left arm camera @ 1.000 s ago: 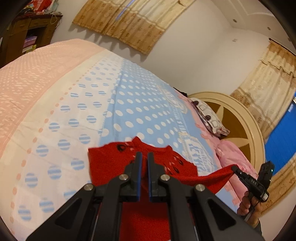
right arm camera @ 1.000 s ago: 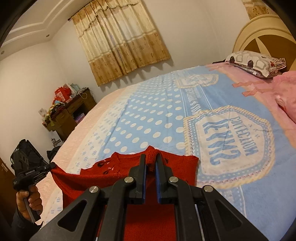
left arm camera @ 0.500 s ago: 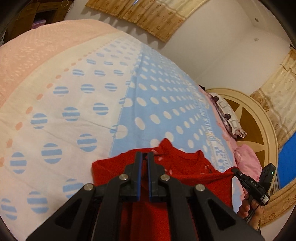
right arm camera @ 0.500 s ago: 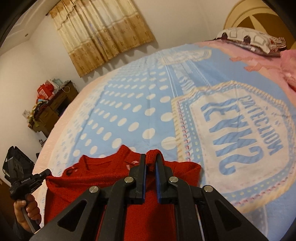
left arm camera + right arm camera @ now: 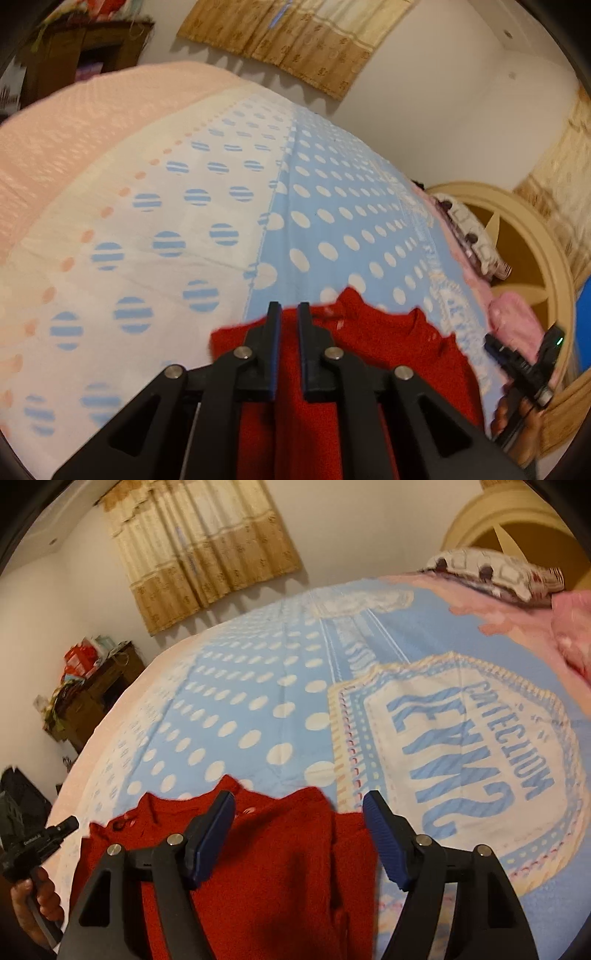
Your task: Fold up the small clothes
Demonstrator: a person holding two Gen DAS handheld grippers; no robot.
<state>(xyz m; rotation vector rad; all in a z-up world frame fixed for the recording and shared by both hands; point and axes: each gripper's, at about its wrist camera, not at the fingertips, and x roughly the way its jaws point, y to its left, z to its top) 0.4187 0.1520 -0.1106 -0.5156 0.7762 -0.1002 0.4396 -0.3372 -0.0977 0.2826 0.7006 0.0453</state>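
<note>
Right wrist view: right claw [image 5: 297, 808] now stands with its 2 blue-padded fingers [image 5: 212, 834] wide apart, and nothing is pressed between them. Half a second back those fingers were pinched together on the far edge of the red knit sweater [image 5: 273, 864]; the jaws have just been opening, and the knit now lies loose below them on the bed sheet [image 5: 266, 709]. Reading: right side of the garment released.

Left wrist view: left claw [image 5: 286, 314] is nearly closed, only a narrow slit between its fingers [image 5: 273, 332]. Red knit fills that slit from below, but I cannot tell from this blurred frame whether the tips themselves pinch the fabric; the slit looks a touch wider than a second ago. In the right wrist view the same claw sits at the garment's left corner, held by a hand [image 5: 31, 901].

Garment position: sweater lies spread on the near part of the bed, its far edge with neckline bump on the blue dotted zone, well short of the printed emblem [image 5: 469, 753]. It sits lower and flatter than 1 second ago, when the edge was stretched between both claws.

Judgement: lay-down step is finishing. 1 side is freed; the left release seems next, then a regrasp for the first fold. Edge looks rumpled near the neckline, so smoothing may be needed.
</note>
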